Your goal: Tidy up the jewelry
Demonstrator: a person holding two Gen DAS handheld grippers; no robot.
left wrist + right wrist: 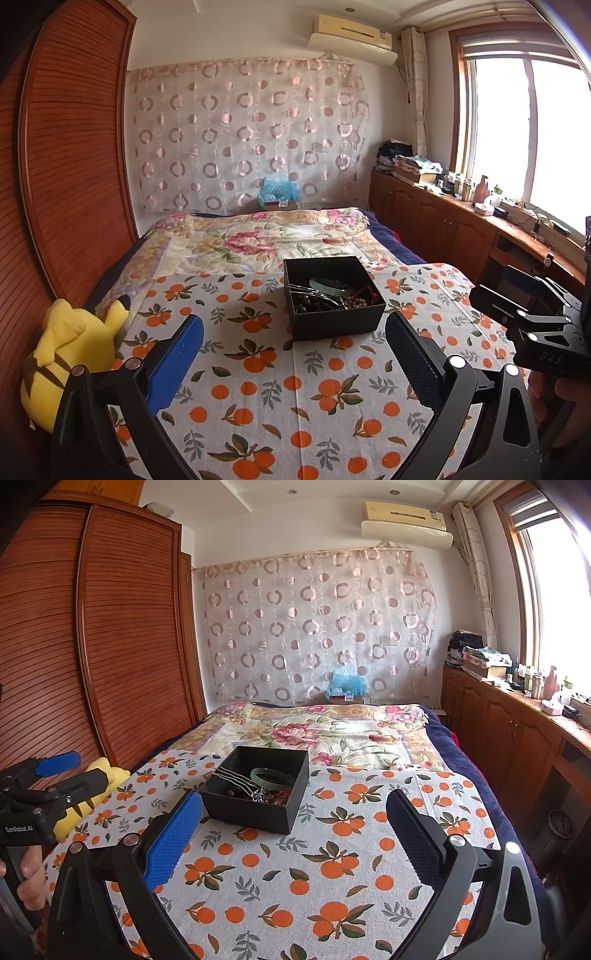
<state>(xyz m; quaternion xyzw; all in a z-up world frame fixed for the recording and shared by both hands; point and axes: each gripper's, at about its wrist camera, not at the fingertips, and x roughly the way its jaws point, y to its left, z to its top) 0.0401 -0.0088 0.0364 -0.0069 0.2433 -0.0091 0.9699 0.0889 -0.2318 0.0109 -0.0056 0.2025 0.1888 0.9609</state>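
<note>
Black jewelry box (334, 297) on orange-print cloth (258, 387), ahead of and between spread jaws of left gripper (295, 354), right gripper (295, 834) jaws likewise spread, box ahead-left.

Daylight pours in from the window (524, 122) on the right, which is blown out to plain white in both views. The room is bright and evenly lit, with soft, faint shadows under the black box (334, 297) on the orange-print cloth (280, 391). Fisheye distortion bows the wardrobe (74, 166) and the ceiling lines, and the corners darken to black. Focus is fairly sharp at centre, softer at the edges.
</note>
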